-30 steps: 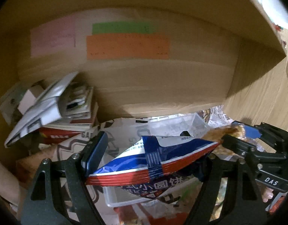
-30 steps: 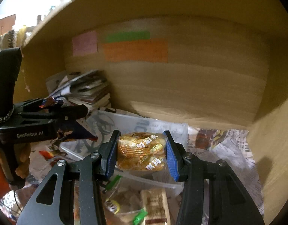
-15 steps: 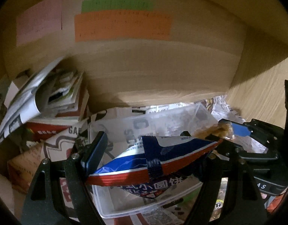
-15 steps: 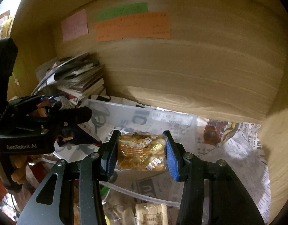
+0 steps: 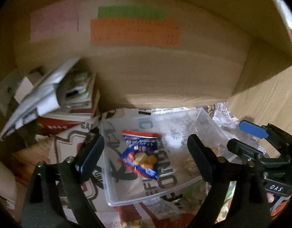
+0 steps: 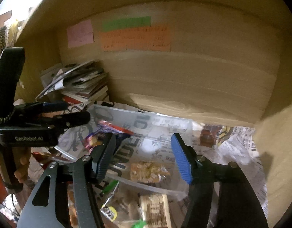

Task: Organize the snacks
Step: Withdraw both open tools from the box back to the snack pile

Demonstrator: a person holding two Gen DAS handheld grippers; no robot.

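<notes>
the blue, red and white snack packet [image 5: 141, 154] lies flat inside the clear plastic bin [image 5: 109, 193], toward its 9 o'clock side; round golden biscuits are pictured on its front, and its print is blurred. the golden-wrapped snack [image 6: 148, 172] lies in the same bin toward its 3 o'clock side, a crinkled clear wrapper over yellow-brown contents.

the left hand-held gripper [image 5: 146, 153] has just been opening; its jaws stand wide apart above the bin, and the blue packet lies below and between them, clear of both. the right hand-held gripper [image 6: 144, 158] has just been opening too; its jaws stand apart, the golden snack below them and untouched by either blue pad [image 6: 181, 160].

left wrist view: the blue packet face-on; the golden snack is only a dim shape behind the finger at 3 o'clock. right wrist view: the golden snack clearly, the blue packet partly hidden behind the finger at 9 o'clock, plus loose wrapped snacks [image 6: 155, 209] on the surface at 6 o'clock, outside the bin.

count: two snacks in the bin, one bin, two grippers, three paper notes on the back panel: pink [image 6: 80, 33], green [image 6: 127, 23], orange [image 6: 135, 39]. one stack of books and papers [image 6: 83, 86] at 10 o'clock. printed newspaper [image 6: 239, 144] lines the shelf.
</notes>
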